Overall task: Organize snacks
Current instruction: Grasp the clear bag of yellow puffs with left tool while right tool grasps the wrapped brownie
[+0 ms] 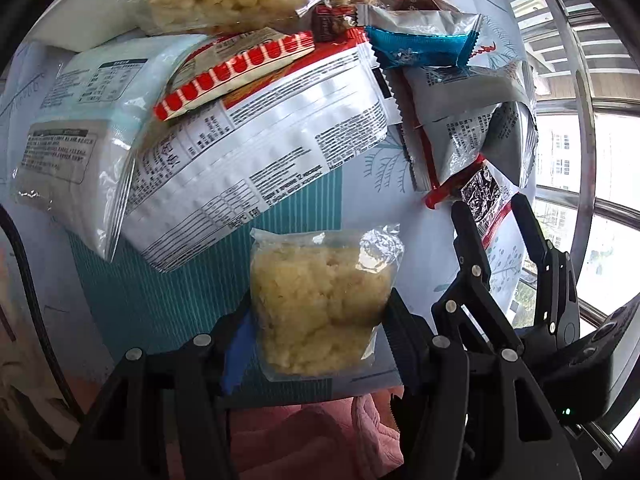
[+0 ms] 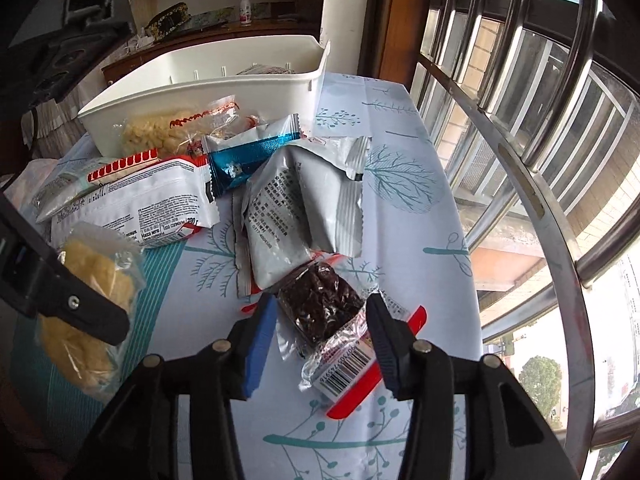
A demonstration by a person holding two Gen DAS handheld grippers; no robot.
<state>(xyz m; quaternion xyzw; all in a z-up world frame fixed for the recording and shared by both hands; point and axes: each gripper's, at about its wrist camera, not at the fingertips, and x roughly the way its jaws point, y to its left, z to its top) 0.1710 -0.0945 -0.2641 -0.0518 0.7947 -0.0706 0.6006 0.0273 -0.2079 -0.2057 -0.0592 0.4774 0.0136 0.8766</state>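
Left gripper [image 1: 320, 312]: clamps clear packet of pale puffed-rice snack [image 1: 320, 300] | right gripper [image 2: 322, 320]: half-open astride dark-filled clear wrapper [image 2: 320, 308], pads clear | advice: centre, close on filling; carry to white plastic bin [image 2: 200, 80].

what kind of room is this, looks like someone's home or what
Most likely a home, at a table by a window. A tree-print tablecloth covers the table, a barred window shows other buildings outside, and a cluttered wooden shelf stands behind the white bin.

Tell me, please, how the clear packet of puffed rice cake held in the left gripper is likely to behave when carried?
The puffed rice cake packet probably feels light, being airy clusters. Its crinkled clear film looks slippery, so it might slide. The left gripper could crumble the brittle-looking cake if squeezed.
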